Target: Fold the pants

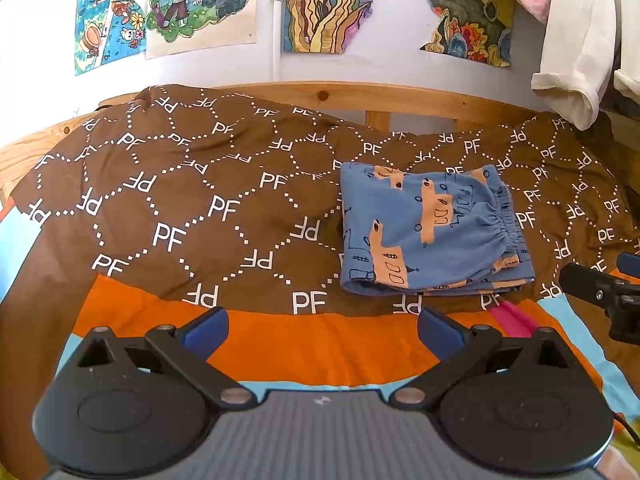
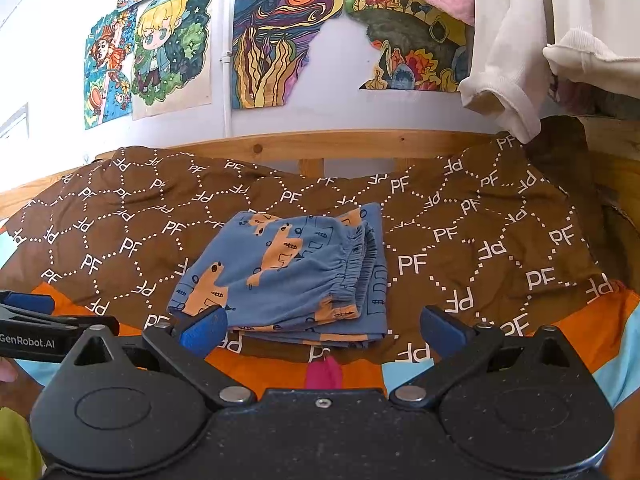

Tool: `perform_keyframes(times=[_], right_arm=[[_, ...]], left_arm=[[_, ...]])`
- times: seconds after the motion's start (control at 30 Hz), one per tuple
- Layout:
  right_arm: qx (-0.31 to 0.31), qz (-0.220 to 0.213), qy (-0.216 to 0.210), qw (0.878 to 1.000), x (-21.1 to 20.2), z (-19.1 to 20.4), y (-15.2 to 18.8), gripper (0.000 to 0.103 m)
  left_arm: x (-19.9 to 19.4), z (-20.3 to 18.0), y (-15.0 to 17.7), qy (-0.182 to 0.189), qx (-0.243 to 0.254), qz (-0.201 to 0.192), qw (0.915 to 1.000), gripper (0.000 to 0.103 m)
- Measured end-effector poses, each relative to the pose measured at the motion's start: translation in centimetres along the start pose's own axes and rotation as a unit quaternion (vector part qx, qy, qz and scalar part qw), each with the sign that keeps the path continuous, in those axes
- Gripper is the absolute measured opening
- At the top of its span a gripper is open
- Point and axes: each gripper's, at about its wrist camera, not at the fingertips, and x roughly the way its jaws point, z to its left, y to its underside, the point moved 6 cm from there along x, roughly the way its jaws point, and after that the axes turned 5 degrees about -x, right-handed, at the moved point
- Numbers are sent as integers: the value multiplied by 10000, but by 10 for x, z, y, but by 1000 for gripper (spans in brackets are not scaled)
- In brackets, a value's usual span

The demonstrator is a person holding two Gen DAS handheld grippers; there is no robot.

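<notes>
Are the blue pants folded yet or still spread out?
Folded: the blue pants lie as a compact stacked rectangle on the brown blanket, waistband doubled over, layered edges visible.

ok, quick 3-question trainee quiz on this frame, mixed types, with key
1. True or false: the pants lie folded on the brown blanket.
2. The left gripper is: A) shut on the pants B) open, holding nothing C) out of view.
3. Fill in: the right gripper is ___ and touches no cloth.

Key: 1 true; 2 B; 3 open.
</notes>
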Motion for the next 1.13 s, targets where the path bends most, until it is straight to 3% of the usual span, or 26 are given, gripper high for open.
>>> perform_keyframes(times=[0.5, 0.7, 1.13], right_arm=[[-43, 67, -33, 10000, 2, 1, 3, 102], [-71, 80, -40, 9999, 3, 1, 3, 102], [-202, 155, -64, 9997, 5, 5, 5, 102]], left_arm=[[2, 2, 1, -59, -41, 52, 10000, 103], [5, 7, 1, -226, -65, 192, 9995, 103], [8, 13, 7, -179, -218, 417, 9987, 103]])
